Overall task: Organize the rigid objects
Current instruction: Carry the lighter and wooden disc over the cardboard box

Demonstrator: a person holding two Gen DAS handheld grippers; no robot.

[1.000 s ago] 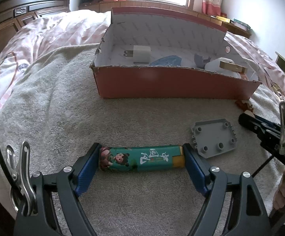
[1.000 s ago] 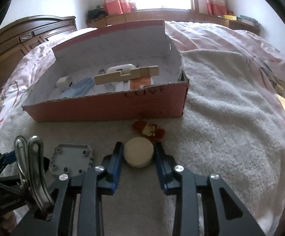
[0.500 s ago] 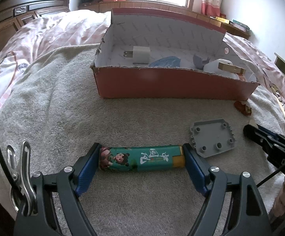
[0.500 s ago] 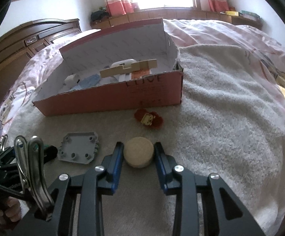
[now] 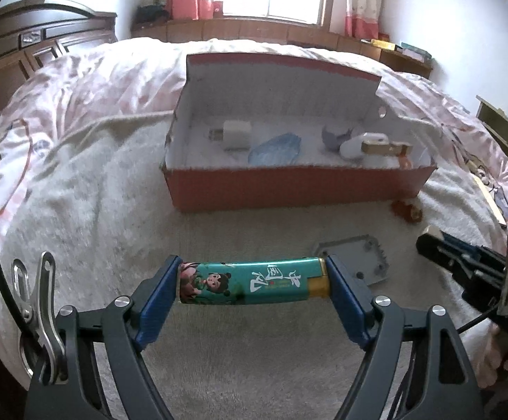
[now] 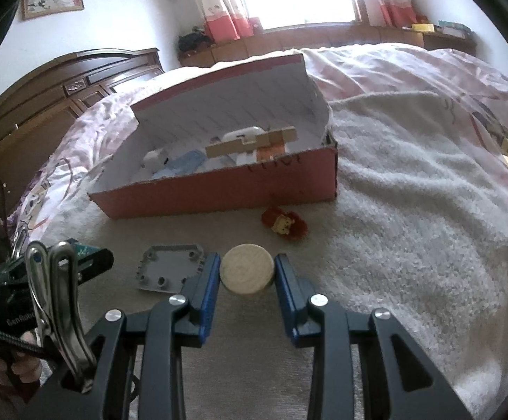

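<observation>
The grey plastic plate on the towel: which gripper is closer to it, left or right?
Right. The right gripper, shut on the wooden disc, sits right beside the grey plastic plate. The left gripper, holding the lighter, hangs slightly farther.

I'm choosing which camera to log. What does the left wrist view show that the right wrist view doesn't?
Left wrist only: the teal lighter clamped lengthwise by the left gripper, and the white charger plug seen plainly in the box.
Right wrist only: the round wooden disc in the right gripper.
Both: red box, grey plate, red toy.
</observation>
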